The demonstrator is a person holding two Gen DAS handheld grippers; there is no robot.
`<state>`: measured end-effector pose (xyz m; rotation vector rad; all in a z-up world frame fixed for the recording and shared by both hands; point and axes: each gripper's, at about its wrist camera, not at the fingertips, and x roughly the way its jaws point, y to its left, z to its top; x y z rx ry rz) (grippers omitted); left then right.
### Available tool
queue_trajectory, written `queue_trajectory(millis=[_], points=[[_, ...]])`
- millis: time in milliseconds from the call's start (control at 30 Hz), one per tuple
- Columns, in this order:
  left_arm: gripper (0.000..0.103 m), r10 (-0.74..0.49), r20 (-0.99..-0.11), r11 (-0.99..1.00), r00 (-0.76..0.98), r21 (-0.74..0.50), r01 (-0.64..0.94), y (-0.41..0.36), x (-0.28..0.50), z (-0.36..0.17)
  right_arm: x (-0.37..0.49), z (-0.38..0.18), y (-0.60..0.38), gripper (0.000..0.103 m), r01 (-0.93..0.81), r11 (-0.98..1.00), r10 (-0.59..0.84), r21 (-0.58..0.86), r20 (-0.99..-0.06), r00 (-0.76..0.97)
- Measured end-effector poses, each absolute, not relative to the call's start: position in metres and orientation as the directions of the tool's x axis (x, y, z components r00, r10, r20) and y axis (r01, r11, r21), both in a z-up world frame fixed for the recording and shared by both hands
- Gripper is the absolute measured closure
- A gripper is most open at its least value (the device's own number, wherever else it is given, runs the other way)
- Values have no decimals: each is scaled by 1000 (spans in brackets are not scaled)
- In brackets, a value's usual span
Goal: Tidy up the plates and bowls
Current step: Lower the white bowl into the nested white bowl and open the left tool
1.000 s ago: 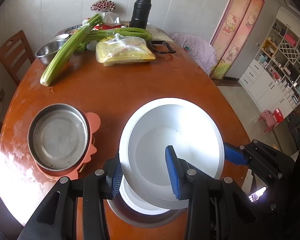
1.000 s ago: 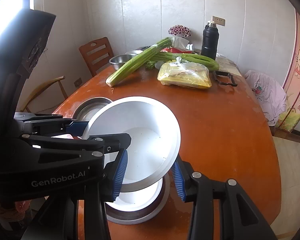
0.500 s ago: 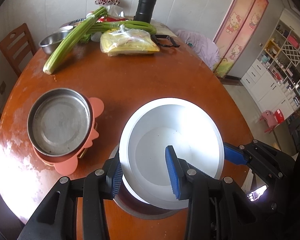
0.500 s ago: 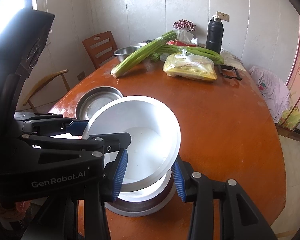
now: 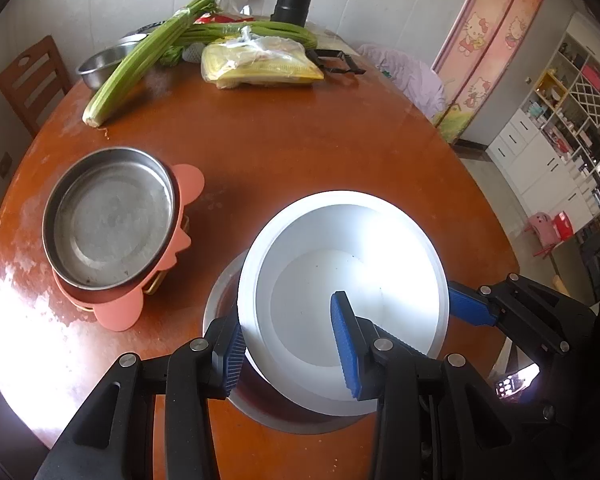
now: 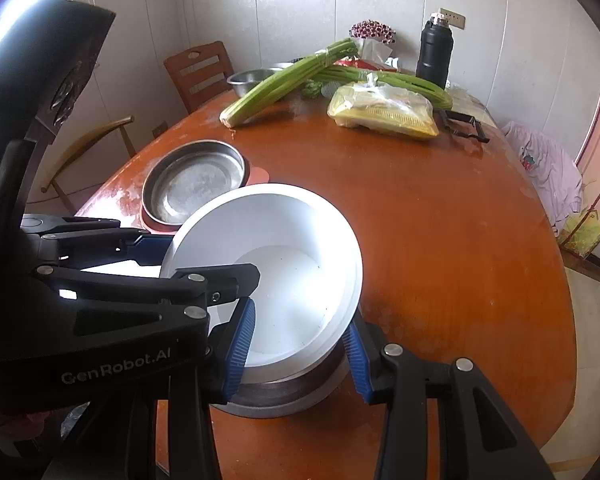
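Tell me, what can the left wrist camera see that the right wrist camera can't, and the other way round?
Only the left view shows the white shelving unit and the orange mat's full outline. Only the right view shows the wall socket and a curved chair arm. Both share the white bowl gripped by the left gripper and right gripper, the steel pan and the celery.

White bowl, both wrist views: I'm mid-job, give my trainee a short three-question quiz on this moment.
1. True or false: both the left gripper and the right gripper clamp the white bowl's rim.
2. What lies directly under the white bowl? A) pink mat B) steel dish C) bare table
3. Fill in: the steel pan beside it rests on a ____ mat.

Key: 1 true. 2 B, the steel dish. 3 pink.
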<state>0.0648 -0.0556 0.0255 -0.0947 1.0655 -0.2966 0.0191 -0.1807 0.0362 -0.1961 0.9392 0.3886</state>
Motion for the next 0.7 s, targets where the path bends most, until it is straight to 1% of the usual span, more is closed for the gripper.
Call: queue_trajectory(millis=[367,700], points=[[63,-255,-867,965,428,-202,167,-55,65,9,22,19,-177,59,-425,905,239,10,-839,489],[63,-221,-869,972,442,-161,169,-57,63,8,25,14,-174,59,-437,899,240,10,-847,474]])
